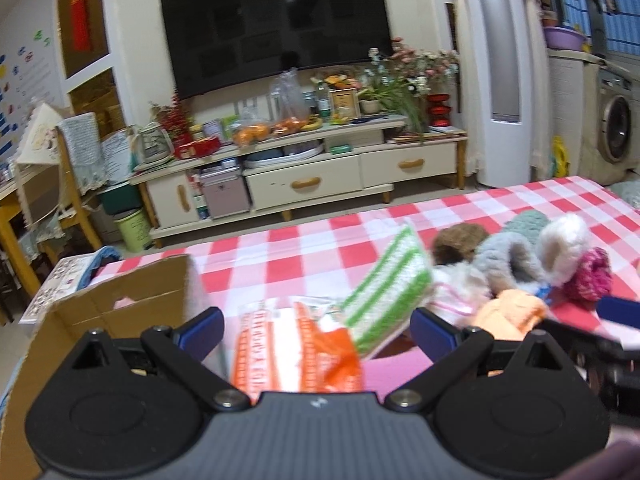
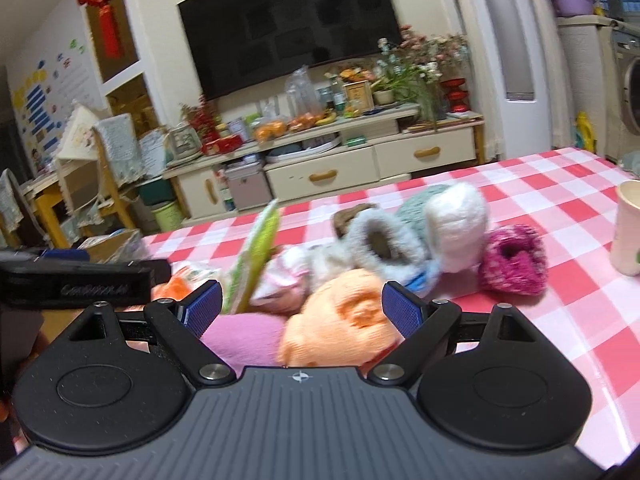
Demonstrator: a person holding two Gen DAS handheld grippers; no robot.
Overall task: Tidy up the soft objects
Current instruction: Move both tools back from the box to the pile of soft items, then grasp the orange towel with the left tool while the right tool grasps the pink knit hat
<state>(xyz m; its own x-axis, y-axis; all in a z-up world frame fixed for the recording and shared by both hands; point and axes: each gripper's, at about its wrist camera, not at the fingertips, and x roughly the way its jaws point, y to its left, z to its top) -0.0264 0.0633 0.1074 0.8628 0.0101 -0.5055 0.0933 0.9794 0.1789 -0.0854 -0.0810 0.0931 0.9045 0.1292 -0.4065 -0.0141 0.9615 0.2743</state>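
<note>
**Both tongs spread wide over the heap of soft things**

At the far left stood a cardboard box (image 1: 100,312) at the edge of the table, one flap raised. Just right of it the left tongs (image 1: 316,330) hung with their blue pads far apart, gripping nothing. Between those pads lay an orange-and-white plastic packet (image 1: 296,348), and leaning against it, tilted up on edge, a green-and-white striped knitted cloth (image 1: 386,300). I could not tell whether either pad brushed the packet; the picture was blurred there.

Further right, the right tongs (image 2: 302,308) were likewise fully released. An orange knitted piece (image 2: 340,328) sat in the gap between the pads, close against the right-hand pad, though no squeeze was on it. A pink cloth (image 2: 244,336) lay beside it on the left, partly under it.

Beyond these, on the red-and-white checked tablecloth (image 2: 540,200), the rest of the heap was bunched together: a grey fleecy slipper (image 2: 380,240), a white fluffy piece (image 2: 456,224) touching it, and a magenta knitted item (image 2: 512,264) just to the right. At the far right edge stood a pale cup (image 2: 628,228), apart from the pile.
</note>
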